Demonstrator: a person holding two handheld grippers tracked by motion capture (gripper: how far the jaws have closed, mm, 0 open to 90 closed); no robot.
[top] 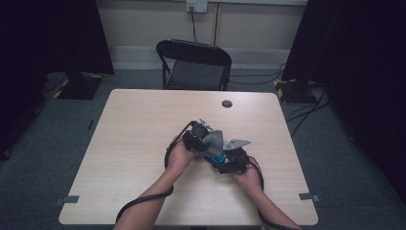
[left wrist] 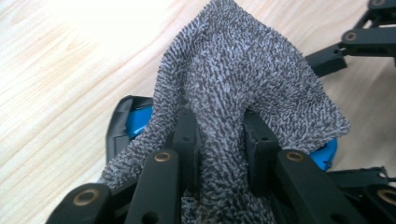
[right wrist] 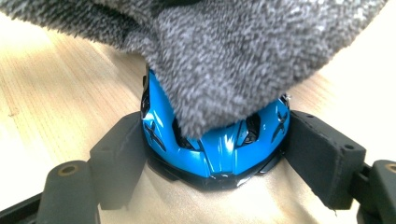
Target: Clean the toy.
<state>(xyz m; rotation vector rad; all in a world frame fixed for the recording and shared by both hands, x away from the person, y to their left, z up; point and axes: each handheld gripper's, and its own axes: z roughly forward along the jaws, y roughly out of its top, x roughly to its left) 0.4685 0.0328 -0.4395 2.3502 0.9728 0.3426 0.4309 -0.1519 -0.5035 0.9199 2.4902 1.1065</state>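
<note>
A grey terry cloth point(left wrist: 233, 70) is pinched between the two black jaws of my left gripper point(left wrist: 222, 121), which is shut on a fold of it. The cloth drapes down over a blue toy car point(right wrist: 215, 144). My right gripper point(right wrist: 219, 151) is shut on that car, one pad against each side. From above, the left gripper point(top: 205, 138) and right gripper point(top: 222, 160) meet over the middle of the table, with the cloth point(top: 214, 140) on top of the car point(top: 216, 157). The cloth hides the car's roof and rear.
The light wooden table point(top: 143, 143) has a round cable hole point(top: 227, 103) near its far edge. A black folding chair point(top: 194, 64) stands behind it. Dark curtains hang at both sides, and cables lie on the floor at the right.
</note>
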